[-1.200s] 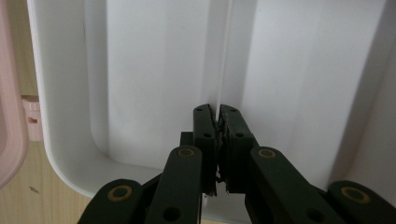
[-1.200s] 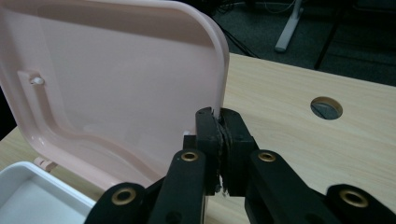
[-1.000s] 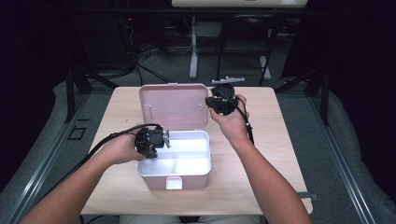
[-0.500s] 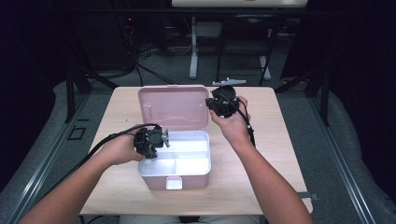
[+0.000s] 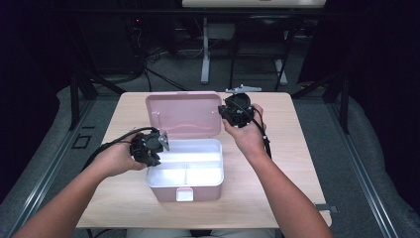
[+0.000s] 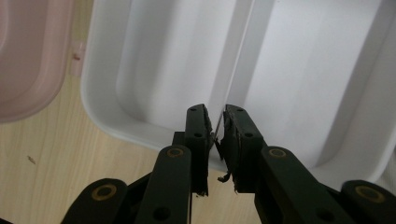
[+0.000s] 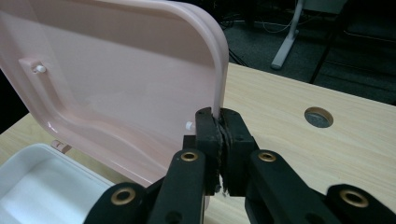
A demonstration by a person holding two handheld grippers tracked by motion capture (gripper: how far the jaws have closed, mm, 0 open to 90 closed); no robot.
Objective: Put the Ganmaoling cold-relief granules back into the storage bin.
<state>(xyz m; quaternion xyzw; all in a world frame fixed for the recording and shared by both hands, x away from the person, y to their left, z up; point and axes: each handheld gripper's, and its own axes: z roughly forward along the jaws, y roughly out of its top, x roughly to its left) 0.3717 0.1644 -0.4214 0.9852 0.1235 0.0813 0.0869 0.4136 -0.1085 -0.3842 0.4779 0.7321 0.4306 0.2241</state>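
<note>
Pink box (image 5: 185,171) w/ white two-compartment tray, open at table centre; lid (image 5: 184,115) raised, edge clamped in right gripper (image 7: 219,122), left gripper (image 6: 215,126) astride the tray's divider.

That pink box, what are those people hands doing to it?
A person is working on a pink box on a wooden table with a gripper in each hand. The right gripper pinches the edge of the open pink lid and holds it up. The left gripper sits at the rim of the white tray inside the box, astride the divider's end; its jaws have just been opening a little. Both tray compartments look empty.
</note>
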